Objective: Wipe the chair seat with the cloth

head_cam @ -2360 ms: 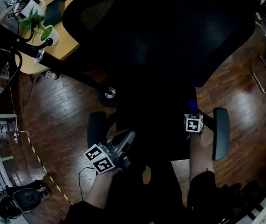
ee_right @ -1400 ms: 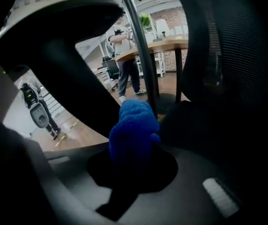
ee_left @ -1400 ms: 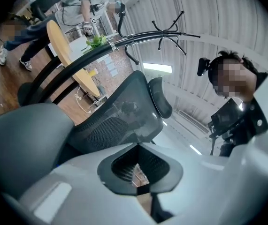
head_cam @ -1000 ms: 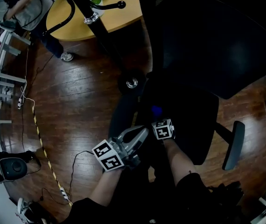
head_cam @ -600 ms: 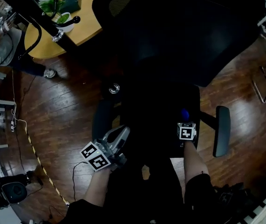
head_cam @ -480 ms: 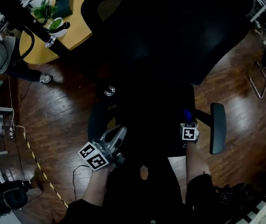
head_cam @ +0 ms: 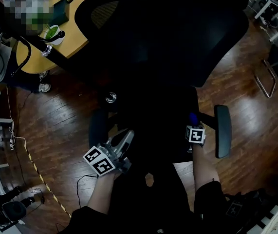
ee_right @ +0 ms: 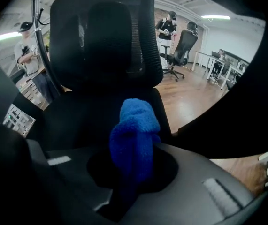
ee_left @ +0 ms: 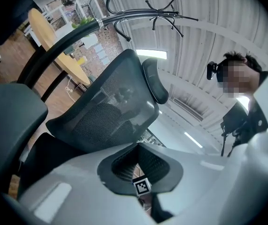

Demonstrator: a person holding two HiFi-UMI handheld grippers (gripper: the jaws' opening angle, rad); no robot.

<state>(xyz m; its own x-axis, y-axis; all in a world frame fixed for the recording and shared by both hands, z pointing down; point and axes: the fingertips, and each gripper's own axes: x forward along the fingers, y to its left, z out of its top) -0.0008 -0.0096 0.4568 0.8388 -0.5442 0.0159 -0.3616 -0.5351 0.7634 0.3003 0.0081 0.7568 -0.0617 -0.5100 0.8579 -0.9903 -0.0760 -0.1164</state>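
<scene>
1. The right gripper (head_cam: 194,125) (ee_right: 133,165) has its jaws clamped on a blue cloth (head_cam: 193,117) (ee_right: 134,135). A bunched end of the cloth sticks out past the jaw tips.
2. The cloth is over the right side of the black chair seat (head_cam: 153,113) (ee_right: 77,121), near its right edge. Whether it presses on the seat cannot be made out.
3. The left gripper (head_cam: 127,134) (ee_left: 137,144) is at the seat's front left corner, just beside the left armrest (head_cam: 98,128) (ee_left: 7,111). Its jaw tips are pressed together with nothing between them.
4. The right gripper's marker cube (head_cam: 195,134) (ee_left: 142,185) shows through the arch under the left gripper's closed jaws.
5. The right armrest (head_cam: 222,130) is just beside the right gripper, on its outer side.
6. The mesh backrest (head_cam: 168,38) (ee_left: 105,111) (ee_right: 101,41) rises beyond the seat, facing both grippers.
7. The chair is on a dark wooden floor (head_cam: 65,116).
8. A light wooden table (head_cam: 73,35) carrying a potted plant (head_cam: 52,33) is off to the left, past the backrest.
9. People stand by another office chair (ee_right: 183,46) at the back of the room.
</scene>
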